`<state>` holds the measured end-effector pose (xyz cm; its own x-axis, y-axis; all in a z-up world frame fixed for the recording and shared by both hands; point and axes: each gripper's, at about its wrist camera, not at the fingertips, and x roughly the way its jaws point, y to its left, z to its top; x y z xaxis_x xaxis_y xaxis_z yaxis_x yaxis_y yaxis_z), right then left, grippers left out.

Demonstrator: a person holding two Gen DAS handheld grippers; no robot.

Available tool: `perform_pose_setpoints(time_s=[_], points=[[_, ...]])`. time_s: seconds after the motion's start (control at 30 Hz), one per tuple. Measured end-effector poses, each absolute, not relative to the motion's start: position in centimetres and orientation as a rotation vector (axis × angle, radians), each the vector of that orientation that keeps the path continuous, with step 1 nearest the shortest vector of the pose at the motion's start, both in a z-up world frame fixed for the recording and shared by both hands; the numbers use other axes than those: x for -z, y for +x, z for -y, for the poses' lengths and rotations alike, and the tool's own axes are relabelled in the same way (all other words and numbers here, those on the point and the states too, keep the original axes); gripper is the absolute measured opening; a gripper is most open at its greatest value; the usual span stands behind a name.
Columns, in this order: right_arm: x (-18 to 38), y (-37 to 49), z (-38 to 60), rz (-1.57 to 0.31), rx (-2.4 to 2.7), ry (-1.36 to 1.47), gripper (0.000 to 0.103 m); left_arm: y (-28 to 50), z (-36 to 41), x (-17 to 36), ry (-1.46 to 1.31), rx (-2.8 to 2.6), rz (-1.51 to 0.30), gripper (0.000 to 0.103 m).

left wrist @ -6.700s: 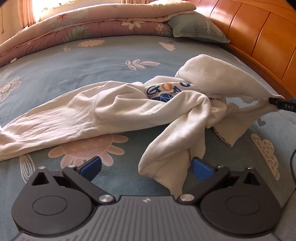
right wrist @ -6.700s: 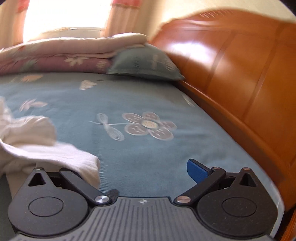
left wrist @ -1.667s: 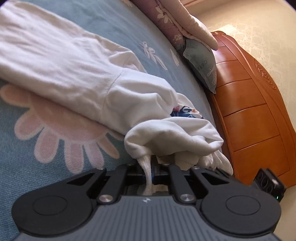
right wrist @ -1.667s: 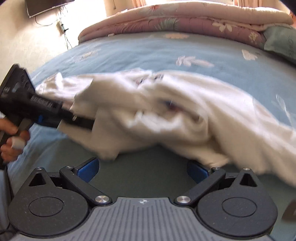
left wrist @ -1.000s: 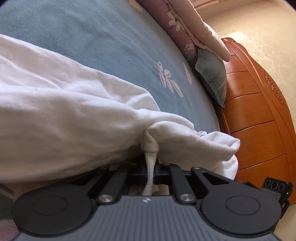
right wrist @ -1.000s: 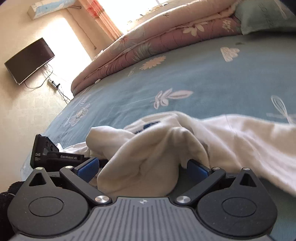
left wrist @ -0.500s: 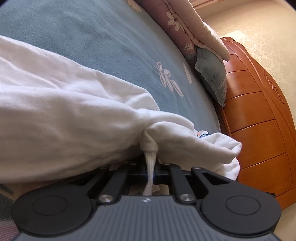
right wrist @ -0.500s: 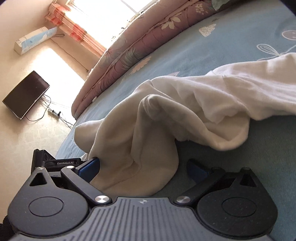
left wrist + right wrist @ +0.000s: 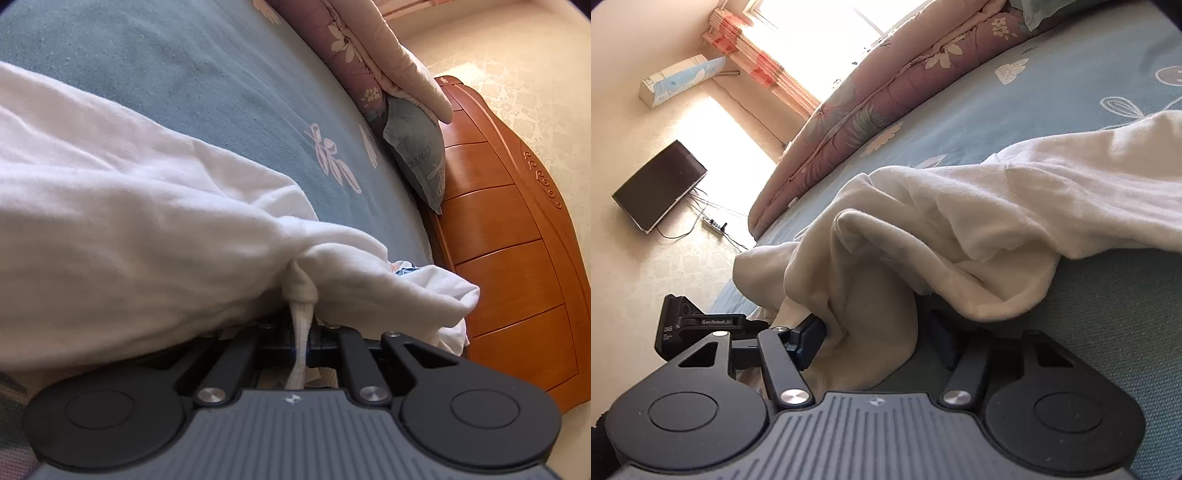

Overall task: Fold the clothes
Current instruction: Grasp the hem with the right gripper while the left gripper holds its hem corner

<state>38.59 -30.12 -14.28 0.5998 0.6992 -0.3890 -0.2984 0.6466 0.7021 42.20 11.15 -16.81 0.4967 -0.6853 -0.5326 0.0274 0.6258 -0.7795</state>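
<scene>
A white sweatshirt (image 9: 129, 240) lies bunched on the blue bed sheet (image 9: 207, 85). My left gripper (image 9: 301, 339) is shut on a ribbed edge of the sweatshirt, which hangs down between the jaws. In the right wrist view the sweatshirt (image 9: 979, 221) spreads across the bed, and a fold of it sits between the fingers of my right gripper (image 9: 882, 339). The right jaws are partly closed around that fold with a gap still between them. The left gripper's body (image 9: 698, 328) shows just left of the right one.
A folded pink floral quilt (image 9: 373, 55) and a grey-green pillow (image 9: 417, 144) lie at the head of the bed. A wooden headboard (image 9: 517, 240) runs along the right. A dark TV (image 9: 659, 186) hangs on the wall beyond the bed's edge.
My right gripper has moved in on the sweatshirt fold and its jaws have narrowed around it. My left gripper stays shut on the ribbed edge, nearly still.
</scene>
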Motion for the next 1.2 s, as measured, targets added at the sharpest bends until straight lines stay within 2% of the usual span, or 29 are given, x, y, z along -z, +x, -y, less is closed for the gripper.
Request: perform_pose_setpoints(time_s=[0.1,0.13,0.2,0.27,0.33,0.4,0.47,0.6,0.67,0.77,0.8,0.83,0.9,0.93,0.97,1.07,1.2], points=[[14.4,38.0,31.2,-0.711,-0.688,0.639,0.067,42.3,-11.2,16.9,-0.798,0.496,-0.969,0.009],[14.5,38.1,31.2,-0.714,-0.675,0.631,0.063,42.3,-11.2,16.9,-0.799,0.499,-0.969,0.009],[14.7,38.4,31.4,-0.721,-0.65,0.617,0.051,42.3,-11.2,16.9,-0.797,0.499,-0.968,0.009],[14.9,38.7,31.5,-0.728,-0.625,0.606,0.031,42.3,-11.2,16.9,-0.794,0.498,-0.966,0.009],[15.2,39.6,31.1,-0.728,-0.595,0.648,0.028,42.3,-11.2,16.9,-0.794,0.498,-0.967,0.009],[15.0,39.8,30.1,-0.718,-0.588,0.626,0.03,42.3,-11.2,16.9,-0.794,0.498,-0.967,0.009],[14.9,39.7,29.4,-0.703,-0.596,0.604,0.038,42.2,-11.2,16.9,-0.794,0.5,-0.966,0.009],[14.7,39.0,29.6,-0.682,-0.608,0.61,0.044,42.3,-11.2,16.9,-0.791,0.506,-0.967,0.009],[14.5,38.8,29.5,-0.672,-0.614,0.588,0.054,42.4,-11.2,16.9,-0.787,0.511,-0.964,0.009],[14.0,39.2,28.0,-0.678,-0.583,0.522,0.064,42.3,-11.2,16.9,-0.78,0.514,-0.959,0.009],[13.8,39.4,27.4,-0.684,-0.565,0.502,0.064,42.3,-11.1,16.9,-0.775,0.512,-0.957,0.009],[13.6,39.6,26.9,-0.691,-0.547,0.483,0.062,42.2,-11.1,16.8,-0.77,0.51,-0.954,0.009],[13.5,39.6,26.4,-0.702,-0.486,0.439,0.044,42.1,-10.9,16.7,-0.766,0.504,-0.951,0.009],[13.5,39.5,26.5,-0.706,-0.458,0.43,0.027,42.1,-10.9,16.7,-0.764,0.5,-0.95,0.009],[13.8,39.6,27.0,-0.713,-0.443,0.466,0.017,42.0,-10.8,16.6,-0.763,0.495,-0.949,0.009],[14.1,39.2,28.1,-0.726,-0.427,0.556,0.012,41.2,-10.8,16.0,-0.778,0.475,-0.952,0.009],[12.6,37.0,28.0,-0.725,-0.425,0.522,0.011,38.2,-11.0,13.9,-0.765,0.482,-0.923,0.003]])
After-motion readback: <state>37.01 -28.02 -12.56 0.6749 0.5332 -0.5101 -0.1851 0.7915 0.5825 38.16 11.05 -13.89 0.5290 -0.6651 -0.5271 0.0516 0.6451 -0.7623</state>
